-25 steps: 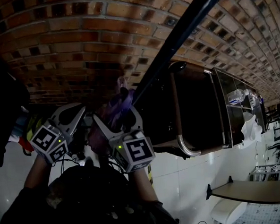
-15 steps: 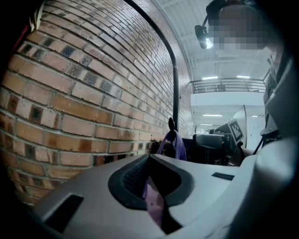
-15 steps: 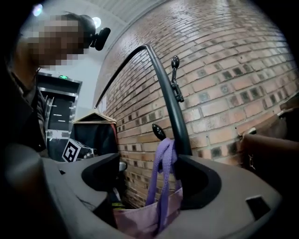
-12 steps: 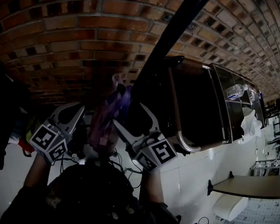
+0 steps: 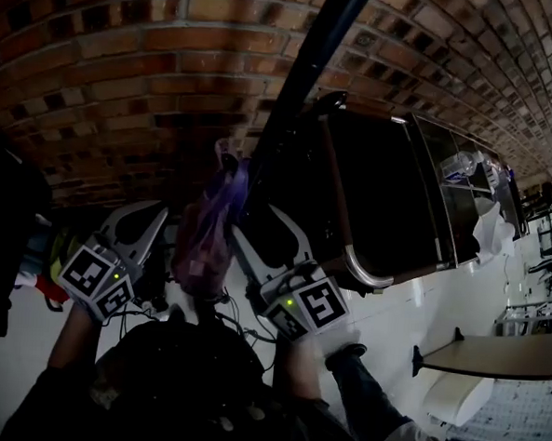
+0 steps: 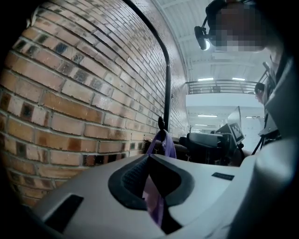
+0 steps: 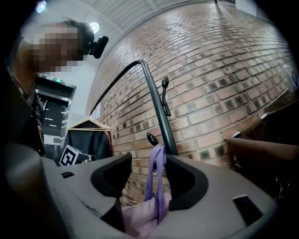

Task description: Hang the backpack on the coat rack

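Note:
A purple backpack (image 5: 208, 239) hangs by its strap (image 7: 156, 182) from a low hook (image 7: 152, 139) on the dark coat rack pole (image 5: 293, 95), close to the brick wall. My left gripper (image 5: 155, 219) sits at the pack's left side. In the left gripper view its jaws (image 6: 149, 161) stand nearly together with purple fabric (image 6: 156, 205) wedged between them. My right gripper (image 5: 262, 225) is just right of the pack and its jaws are closing. In the right gripper view the strap shows in the gap between its jaws (image 7: 148, 163), and the pads do not press on it.
The brick wall (image 5: 127, 66) stands right behind the rack. A dark cabinet with a chrome frame (image 5: 380, 203) is at the right, with a pale table (image 5: 501, 354) further out. A dark garment on a wooden hanger (image 7: 86, 135) hangs at the left. A second hook (image 7: 165, 84) sits higher on the pole.
My right gripper has pulled to the right, away from the strap at the hook, and its jaws have narrowed. The backpack stays on the hook. The left gripper has not moved.

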A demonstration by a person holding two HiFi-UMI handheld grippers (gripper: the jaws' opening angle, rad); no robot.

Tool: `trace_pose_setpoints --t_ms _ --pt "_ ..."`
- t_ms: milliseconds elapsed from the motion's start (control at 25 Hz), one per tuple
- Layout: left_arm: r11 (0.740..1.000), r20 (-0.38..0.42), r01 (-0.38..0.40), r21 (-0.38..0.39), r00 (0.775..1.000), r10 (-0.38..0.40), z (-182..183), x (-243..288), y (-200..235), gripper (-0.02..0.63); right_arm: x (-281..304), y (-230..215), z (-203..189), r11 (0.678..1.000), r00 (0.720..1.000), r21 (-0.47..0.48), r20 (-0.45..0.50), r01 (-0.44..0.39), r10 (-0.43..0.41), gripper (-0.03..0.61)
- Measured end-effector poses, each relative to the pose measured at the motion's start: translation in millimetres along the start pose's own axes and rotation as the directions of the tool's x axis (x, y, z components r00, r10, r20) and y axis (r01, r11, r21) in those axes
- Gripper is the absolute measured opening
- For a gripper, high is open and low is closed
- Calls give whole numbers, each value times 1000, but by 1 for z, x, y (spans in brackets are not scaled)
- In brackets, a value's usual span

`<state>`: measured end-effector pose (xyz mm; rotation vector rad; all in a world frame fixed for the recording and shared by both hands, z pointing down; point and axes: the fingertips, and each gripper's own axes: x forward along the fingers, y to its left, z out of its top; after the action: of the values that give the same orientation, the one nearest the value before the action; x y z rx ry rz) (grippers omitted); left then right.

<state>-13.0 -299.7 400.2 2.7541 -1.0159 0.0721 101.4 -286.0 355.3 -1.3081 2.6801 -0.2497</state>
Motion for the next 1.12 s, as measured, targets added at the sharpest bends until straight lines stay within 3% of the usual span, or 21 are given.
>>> trace_pose_setpoints --t_ms 320,640,1120 --pt "1000 8 0 -6 1000 0 -1 -3 -9 14 -16 3 10 998 998 -47 38 48 -46 -8" --pt "1000 45 11 1 999 -11 4 -1 -14 14 -19 10 10 996 1000 -89 3 11 -10 -12" --pt "1000 33 21 12 999 -21 4 10 -20 14 -21 -1 3 993 999 -120 -49 10 -16 -12"
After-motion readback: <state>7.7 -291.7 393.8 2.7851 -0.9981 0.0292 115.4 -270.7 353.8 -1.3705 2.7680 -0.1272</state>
